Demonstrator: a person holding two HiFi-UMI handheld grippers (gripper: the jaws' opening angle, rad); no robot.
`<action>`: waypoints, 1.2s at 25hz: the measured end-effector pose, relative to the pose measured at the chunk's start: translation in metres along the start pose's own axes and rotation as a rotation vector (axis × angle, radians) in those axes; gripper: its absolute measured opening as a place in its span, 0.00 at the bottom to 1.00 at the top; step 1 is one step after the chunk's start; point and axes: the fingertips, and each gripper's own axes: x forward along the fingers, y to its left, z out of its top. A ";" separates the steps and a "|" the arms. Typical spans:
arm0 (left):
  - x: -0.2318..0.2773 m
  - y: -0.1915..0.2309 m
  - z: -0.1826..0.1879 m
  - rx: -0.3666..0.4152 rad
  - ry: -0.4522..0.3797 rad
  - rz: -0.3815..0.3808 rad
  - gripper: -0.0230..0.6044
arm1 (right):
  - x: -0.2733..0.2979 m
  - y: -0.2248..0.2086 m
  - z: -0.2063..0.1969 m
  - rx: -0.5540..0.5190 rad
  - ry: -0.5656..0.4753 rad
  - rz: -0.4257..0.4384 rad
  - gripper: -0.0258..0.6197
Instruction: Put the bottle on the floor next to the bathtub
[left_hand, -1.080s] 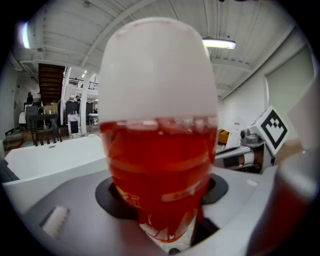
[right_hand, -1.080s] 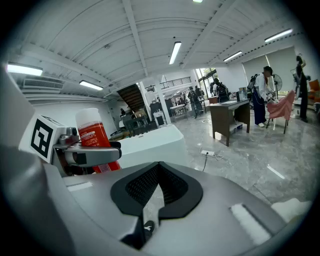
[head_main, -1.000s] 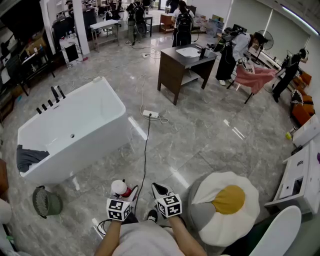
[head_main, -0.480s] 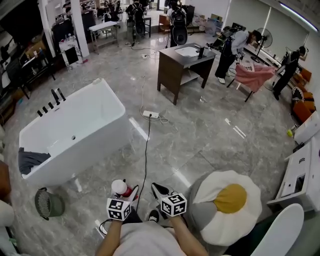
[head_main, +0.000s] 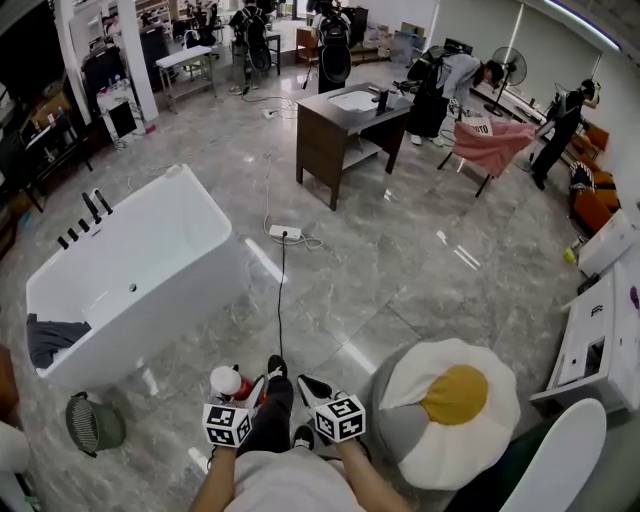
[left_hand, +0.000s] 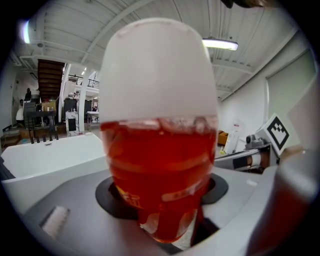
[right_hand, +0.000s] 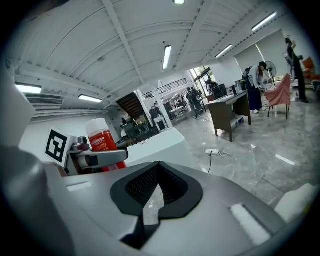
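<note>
Head view shows the left claw (head_main: 243, 392) clamped on the red, white-capped bottle (head_main: 226, 381), which it holds upright above the floor (head_main: 400, 270) just in front of the person and well apart from the bathtub (head_main: 130, 270). The right claw (head_main: 312, 386) is fully closed and empty. By my reading, the pickup is done; what's left is carrying the bottle to the bathtub and setting it down.

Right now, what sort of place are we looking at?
Probably a large open hall staged for recording household tasks, not a real bathroom: a freestanding bathtub and a sink desk stand on open floor, with several people working nearby.
</note>
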 end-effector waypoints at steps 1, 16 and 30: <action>0.007 0.001 0.002 -0.002 0.001 -0.005 0.57 | 0.003 -0.007 0.005 0.001 -0.008 -0.012 0.04; 0.190 0.059 0.114 0.004 -0.039 -0.070 0.57 | 0.092 -0.125 0.099 0.031 -0.006 -0.130 0.04; 0.316 0.119 0.168 0.023 -0.015 -0.135 0.57 | 0.193 -0.193 0.160 0.021 0.038 -0.178 0.04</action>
